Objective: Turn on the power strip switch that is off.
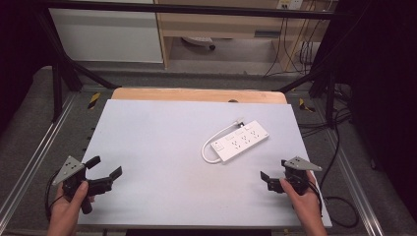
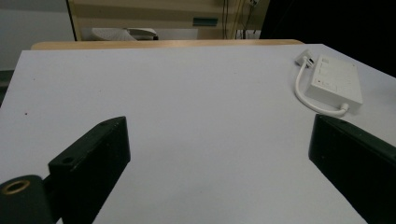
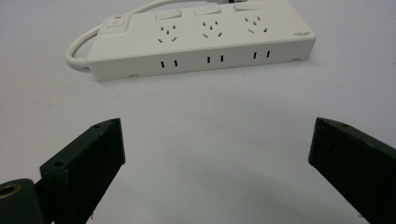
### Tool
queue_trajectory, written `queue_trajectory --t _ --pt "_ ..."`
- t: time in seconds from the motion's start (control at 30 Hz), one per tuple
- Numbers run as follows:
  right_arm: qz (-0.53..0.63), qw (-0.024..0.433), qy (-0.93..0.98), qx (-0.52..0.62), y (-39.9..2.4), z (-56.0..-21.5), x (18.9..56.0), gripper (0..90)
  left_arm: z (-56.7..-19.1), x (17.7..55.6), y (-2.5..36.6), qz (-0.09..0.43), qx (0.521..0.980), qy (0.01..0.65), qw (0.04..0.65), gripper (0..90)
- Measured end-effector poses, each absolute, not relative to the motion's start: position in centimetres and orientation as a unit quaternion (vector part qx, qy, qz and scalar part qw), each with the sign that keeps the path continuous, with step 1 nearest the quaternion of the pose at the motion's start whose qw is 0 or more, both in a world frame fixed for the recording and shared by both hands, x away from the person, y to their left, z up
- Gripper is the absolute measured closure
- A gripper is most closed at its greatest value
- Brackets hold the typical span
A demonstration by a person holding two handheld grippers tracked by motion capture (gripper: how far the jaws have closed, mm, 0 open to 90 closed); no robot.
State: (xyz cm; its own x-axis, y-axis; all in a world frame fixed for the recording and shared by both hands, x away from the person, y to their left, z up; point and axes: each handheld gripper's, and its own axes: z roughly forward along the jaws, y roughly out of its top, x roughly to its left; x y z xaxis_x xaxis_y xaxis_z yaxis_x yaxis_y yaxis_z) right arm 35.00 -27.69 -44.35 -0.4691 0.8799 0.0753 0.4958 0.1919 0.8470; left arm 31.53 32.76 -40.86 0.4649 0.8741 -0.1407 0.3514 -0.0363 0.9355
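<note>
Toward two o'clock from the middle of the white tabletop [image 1: 162,147], seen from the high view, lies a white power strip [image 1: 241,141]. It rests flat and slantwise, its long body running from about eight o'clock up to two o'clock. Its face carries three sets of sockets in a row, with three small rocker switches alongside them and a larger switch with a red mark at the eight-o'clock end. A short white cord [image 1: 211,142] leaves that same end, loops round toward nine o'clock and runs back along the far side of the strip to a white plug [image 1: 239,120] lying at twelve o'clock of the body, close against it.

At five o'clock from the strip, near the table's front right corner, sits the right gripper [image 1: 273,178], held in the person's right hand [image 1: 302,199]. Its jaws stand wide apart with nothing between them; in the right gripper view the strip [image 3: 201,42] lies at twelve o'clock beyond the jaws, well clear of both.

At eight o'clock from the strip, far across the table near the front left corner, the left gripper [image 1: 104,168] is held in the left hand [image 1: 69,206]. Its jaws are likewise spread wide and empty, over bare tabletop. In the left gripper view the strip [image 2: 337,81] lies at one o'clock, well apart from the jaws.

Beyond the white top, at twelve o'clock, a wooden table edge [image 1: 196,94] shows.
</note>
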Motion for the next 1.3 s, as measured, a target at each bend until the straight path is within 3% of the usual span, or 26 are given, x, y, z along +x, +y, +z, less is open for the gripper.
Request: queue_trajectory --t 0.9,1.3 --pt "0.488 0.230 0.719 0.439 -26.9 -41.8 34.0 2.6 -41.1 31.6 32.5 0.243 0.684 0.451 0.519 4.9" --pt "0.505 0.243 0.707 0.432 -26.7 -39.1 34.5 3.4 -41.2 31.6 32.6 0.243 0.681 0.456 0.519 5.0"
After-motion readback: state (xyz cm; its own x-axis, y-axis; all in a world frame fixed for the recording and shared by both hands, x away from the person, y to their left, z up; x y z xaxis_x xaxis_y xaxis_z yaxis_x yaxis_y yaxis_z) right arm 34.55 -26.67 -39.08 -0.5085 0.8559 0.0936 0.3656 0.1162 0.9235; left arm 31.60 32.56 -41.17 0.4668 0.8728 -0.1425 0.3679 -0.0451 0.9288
